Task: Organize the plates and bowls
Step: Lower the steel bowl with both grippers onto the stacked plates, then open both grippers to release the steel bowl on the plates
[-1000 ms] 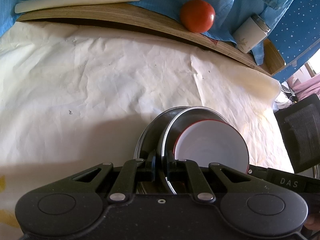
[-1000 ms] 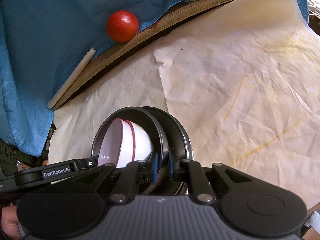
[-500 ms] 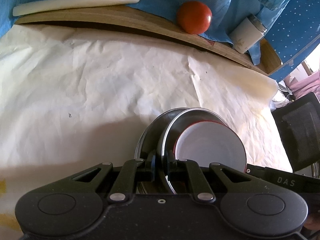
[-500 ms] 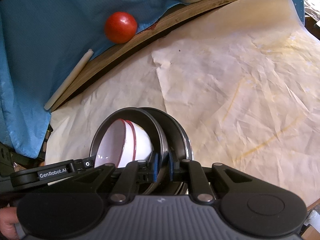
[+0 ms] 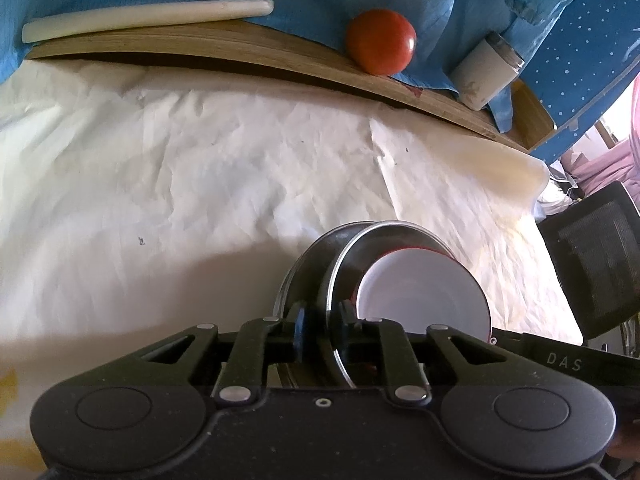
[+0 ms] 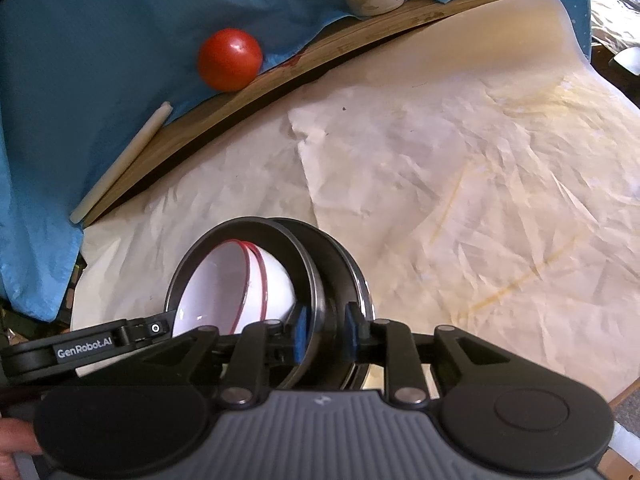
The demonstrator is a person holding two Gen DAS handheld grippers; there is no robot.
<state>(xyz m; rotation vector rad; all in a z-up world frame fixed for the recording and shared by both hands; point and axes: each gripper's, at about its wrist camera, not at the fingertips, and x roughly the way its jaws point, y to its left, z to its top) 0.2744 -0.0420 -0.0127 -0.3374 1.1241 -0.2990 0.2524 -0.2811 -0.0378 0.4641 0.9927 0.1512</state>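
1. The left gripper (image 5: 320,326) was clenched on the rims of the metal plates (image 5: 316,268) — two dark steel plates nested together and held on edge above the bench (image 5: 180,184), which was covered in crumpled white paper.
2. The right gripper (image 6: 325,330) grasped the same metal plates (image 6: 320,256) at another part of the rim, its blue pads (image 6: 301,334) pressed to either side.
3. Two white bowls with red rims (image 6: 248,284) sat nested inside the nearer plate, tipped with it; in the left wrist view only the open face of the bowls (image 5: 420,300) showed.
4. The plates stood clear of the paper; whether any edge touched it could not be told.
5. At the back of the bench, on a wooden board (image 5: 200,40) partly draped in blue cloth (image 6: 80,60), lay a tomato (image 5: 381,41), a white rod (image 5: 148,18) and a white cylindrical container (image 5: 486,68) — all well apart from the plates.
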